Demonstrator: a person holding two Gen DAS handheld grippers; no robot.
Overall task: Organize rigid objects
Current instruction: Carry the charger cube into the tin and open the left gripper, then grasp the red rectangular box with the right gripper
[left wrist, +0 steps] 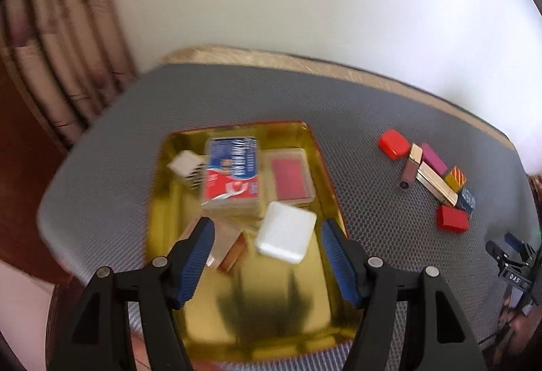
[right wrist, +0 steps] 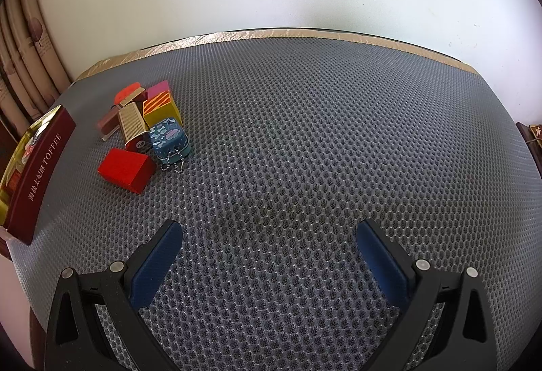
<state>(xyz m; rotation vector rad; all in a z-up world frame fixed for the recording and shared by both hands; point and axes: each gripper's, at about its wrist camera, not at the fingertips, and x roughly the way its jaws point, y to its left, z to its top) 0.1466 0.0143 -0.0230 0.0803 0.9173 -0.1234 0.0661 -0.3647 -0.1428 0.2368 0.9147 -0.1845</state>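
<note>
- Rigid objects lie in two groups in the left wrist view: some inside a gold tin tray point(left wrist: 333, 188) on the grey mesh mat point(left wrist: 355, 106) that covers the counter, the rest in a loose cluster on the mat to the tray's right.
- In the tray a blue-and-red card box point(left wrist: 232, 172) lies beside a clear case with a red inside point(left wrist: 291, 179); a small white striped box point(left wrist: 186, 167) sits at its left, and a white rounded case point(left wrist: 286, 235) lies tilted in front, near a brown block point(left wrist: 233, 252). This view is blurred.
- The left hand-held gripper point(left wrist: 267, 261) hovers over the tray with its blue pads point(left wrist: 198, 255) spread wide apart and nothing between them; the white case lies beyond the tips.
- The cluster holds a red rounded piece point(left wrist: 394, 144), a magenta block point(left wrist: 433, 159), a gold ribbed case point(left wrist: 435, 183) and a red block point(left wrist: 452, 218), touching or just beside one another.
- At the right edge, part of the other hand-held gripper shows.
- In the right wrist view the same cluster lies at upper left: the red block point(right wrist: 127, 169), a blue patterned tin with a ball chain point(right wrist: 169, 140), a yellow striped block point(right wrist: 159, 108) and the gold ribbed case point(right wrist: 132, 125).
- The tray's dark red side, lettered TOFFEE point(right wrist: 44, 171), stands at the far left.
- The right hand-held gripper point(right wrist: 271, 237) hangs over bare mat, well apart from the cluster, jaws wide apart and empty.
</note>
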